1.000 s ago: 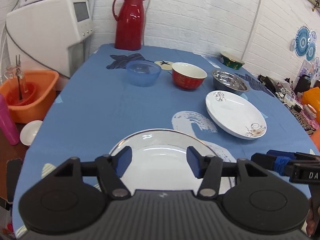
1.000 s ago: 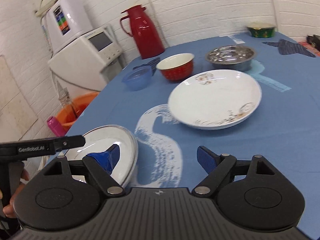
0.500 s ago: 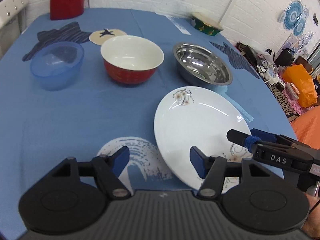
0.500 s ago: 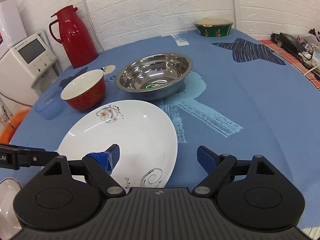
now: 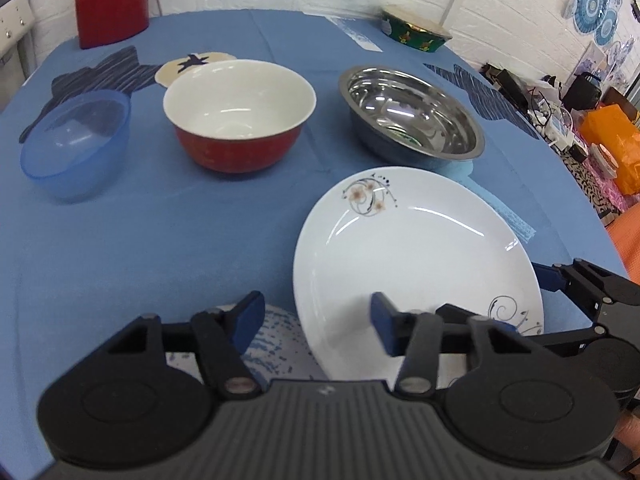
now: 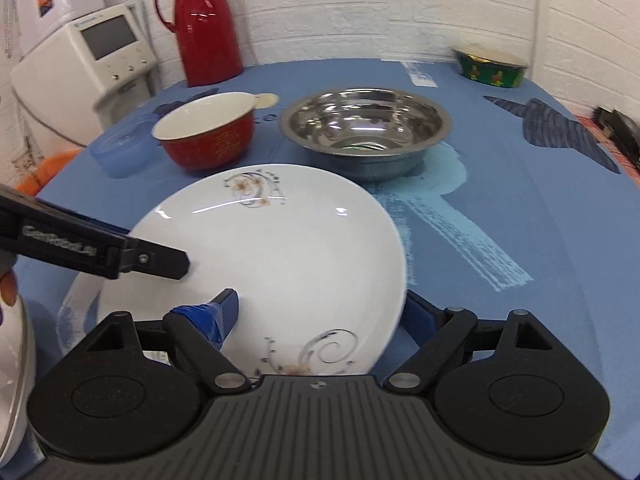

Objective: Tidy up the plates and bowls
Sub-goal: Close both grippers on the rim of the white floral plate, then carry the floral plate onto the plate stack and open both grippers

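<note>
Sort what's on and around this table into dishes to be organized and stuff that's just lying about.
For the job:
white floral plate
red bowl
steel bowl
blue plastic bowl
green patterned bowl

Just lying about:
red thermos jug
white appliance
orange basin

Left gripper (image 5: 316,318): black ribbed housing, two round side discs, silver pivot screws, blue pads on fingers (image 5: 382,322). Right gripper (image 6: 320,316): same build, blue tape wrapped round left finger. White lettering on finger arm, blurred.
</note>
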### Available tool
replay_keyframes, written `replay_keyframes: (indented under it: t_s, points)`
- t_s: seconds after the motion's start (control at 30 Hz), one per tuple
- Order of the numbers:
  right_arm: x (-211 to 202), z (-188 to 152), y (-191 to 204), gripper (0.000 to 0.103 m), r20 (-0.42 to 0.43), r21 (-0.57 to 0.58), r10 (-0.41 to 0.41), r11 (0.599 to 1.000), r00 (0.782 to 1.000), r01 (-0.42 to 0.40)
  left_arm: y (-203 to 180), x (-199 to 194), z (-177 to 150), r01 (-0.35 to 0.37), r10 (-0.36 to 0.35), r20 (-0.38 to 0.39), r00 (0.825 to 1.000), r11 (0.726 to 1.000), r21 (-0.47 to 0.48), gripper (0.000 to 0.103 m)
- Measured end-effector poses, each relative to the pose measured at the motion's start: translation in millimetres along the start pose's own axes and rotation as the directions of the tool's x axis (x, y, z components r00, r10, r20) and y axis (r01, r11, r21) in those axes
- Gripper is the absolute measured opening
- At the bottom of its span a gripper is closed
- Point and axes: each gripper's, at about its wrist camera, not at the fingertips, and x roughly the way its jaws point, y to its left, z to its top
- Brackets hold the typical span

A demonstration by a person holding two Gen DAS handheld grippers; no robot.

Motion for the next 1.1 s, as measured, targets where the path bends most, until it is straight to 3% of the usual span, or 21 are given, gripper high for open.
replay_keyframes:
  t_s: [0.07,0.13,0.23,0.37,0.53,0.7,1.1]
  points:
    - [1,-2,3,0.070,0.016,-0.040,-0.012,0.999,1.000,0.013,-2,0,0,0.010,-0.010,-0.002,1.000,1.000,0.017,0.024]
    - [1,-1,1,0.067,0.016,-0.037,-0.007,0.999,1.000,0.008,-3,-1,-1,0.014,-0.013,-0.006,1.000,1.000,0.014,0.023]
    - [-2,0,4,0.067,0.002,-0.013,-0.023,1.000,1.000,0.023,-3,-4,-2,0.029,-0.029,-0.017,0.999,1.000,-0.005,0.014]
    - [-16,-6,4,0.067,0.007,0.075,0.019,0.997,1.000,-0.019,-6,-21,-8,0.032,-0.032,0.007,0.999,0.999,0.011,0.013]
    - [-47,-9,23,0.068,0.069,0.080,0.014,0.997,0.998,-0.019,-10,-51,-20,0.020,-0.021,0.042,0.999,1.000,0.021,0.013]
    - [-78,-16,50,0.070,0.131,0.061,0.040,0.997,0.991,-0.048,1,-91,-43,0.041,-0.039,0.082,0.996,0.999,-0.027,0.013]
    - [-78,-33,139,0.070,0.059,-0.009,0.229,0.973,0.972,-0.229,72,-166,-111,-0.090,0.110,0.104,0.988,0.980,-0.179,0.012]
